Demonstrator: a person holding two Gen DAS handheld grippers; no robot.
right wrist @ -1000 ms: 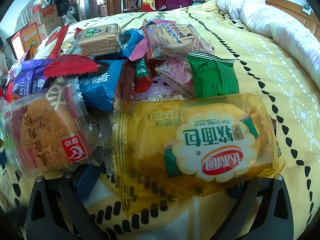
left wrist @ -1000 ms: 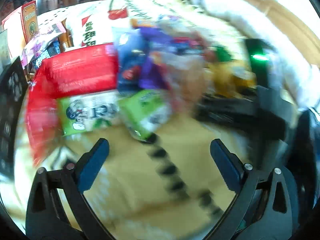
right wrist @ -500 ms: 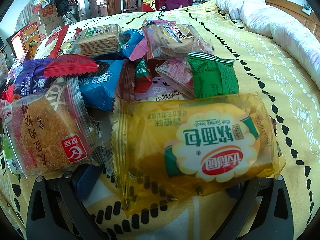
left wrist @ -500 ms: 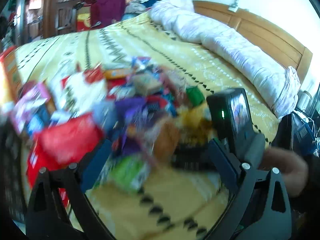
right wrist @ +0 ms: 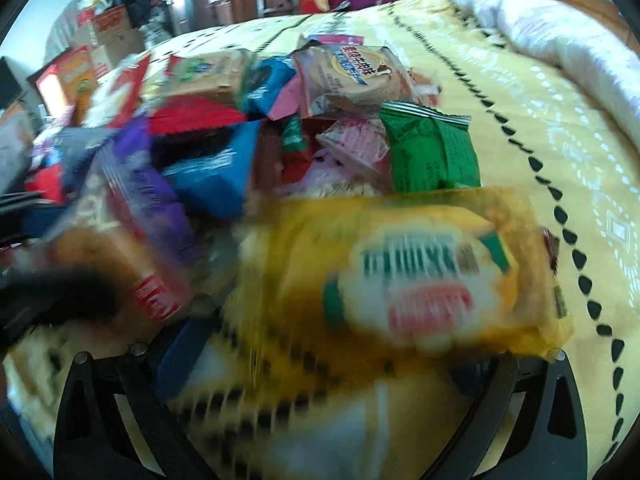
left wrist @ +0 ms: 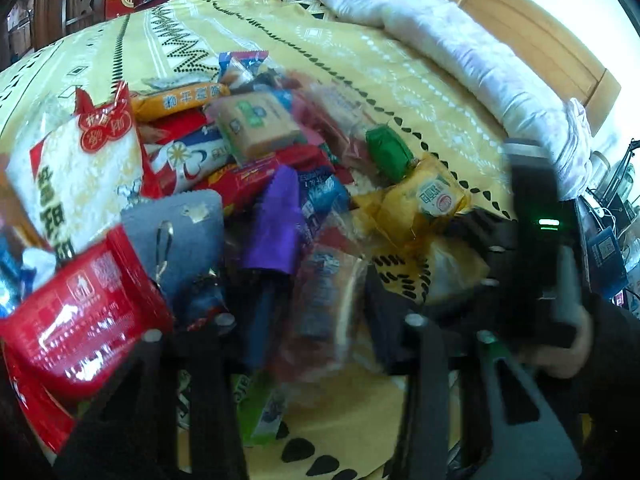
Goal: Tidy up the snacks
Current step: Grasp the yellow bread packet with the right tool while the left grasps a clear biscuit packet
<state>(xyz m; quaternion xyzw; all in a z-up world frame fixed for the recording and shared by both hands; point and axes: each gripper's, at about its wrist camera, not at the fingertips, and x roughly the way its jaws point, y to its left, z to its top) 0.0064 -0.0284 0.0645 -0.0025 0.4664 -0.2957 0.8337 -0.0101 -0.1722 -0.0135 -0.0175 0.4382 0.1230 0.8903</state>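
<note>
A heap of wrapped snacks [left wrist: 256,152] lies on a yellow patterned bedspread [left wrist: 400,80]. My left gripper [left wrist: 320,320] points down at the heap's near edge. Its jaws are closing and press on a clear-wrapped brown cake packet [left wrist: 324,280], which is blurred. The right wrist view shows that cake packet [right wrist: 120,264] at the left, with one of the left gripper's fingers [right wrist: 76,296] as a dark blur over it. My right gripper [right wrist: 336,360] stands wide open around a yellow soft-bread packet [right wrist: 400,272]. Bedspread shows between its left pad [right wrist: 180,340] and the packet.
A big red bag [left wrist: 80,320] and a white rice-snack bag [left wrist: 76,176] crowd the left of the heap. A green packet [right wrist: 432,152] and a round-biscuit packet [right wrist: 352,76] lie behind the yellow one. A rolled white quilt [left wrist: 460,52] runs along the wooden headboard. A hand [left wrist: 568,348] grips the right tool.
My left gripper swung over the heap and its jaws narrowed from wide open onto the cake packet, which shifted. Its finger entered the right wrist view. The right gripper barely moved.
</note>
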